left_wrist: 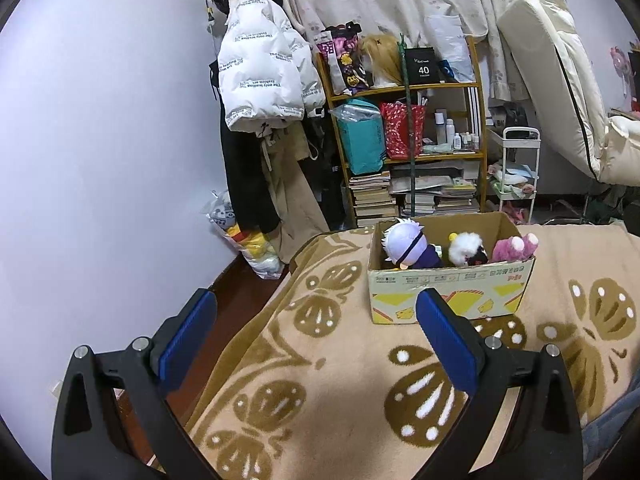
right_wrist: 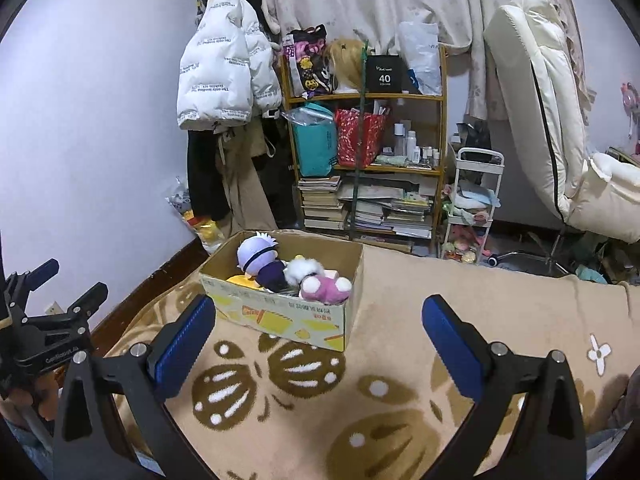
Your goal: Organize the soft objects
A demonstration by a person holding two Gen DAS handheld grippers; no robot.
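Here, a corrugated cardboard box (right_wrist: 280, 312), printed with yellow shapes and red lettering too small to read, sat on a fuzzy beige blanket (right_wrist: 400, 312) patterned with brown butterflies. Inside lay a white-haired plush doll (right_wrist: 256, 256), a fluffy white plush (right_wrist: 302, 268) and a pink plush (right_wrist: 326, 288). The left gripper (left_wrist: 316, 332) and right gripper (right_wrist: 320, 336) hovered above the blanket, blue ribbed pads spread wide, holding nothing. Behind stood a bamboo shelf (right_wrist: 442, 128) with a black box reading "40" (right_wrist: 385, 74).
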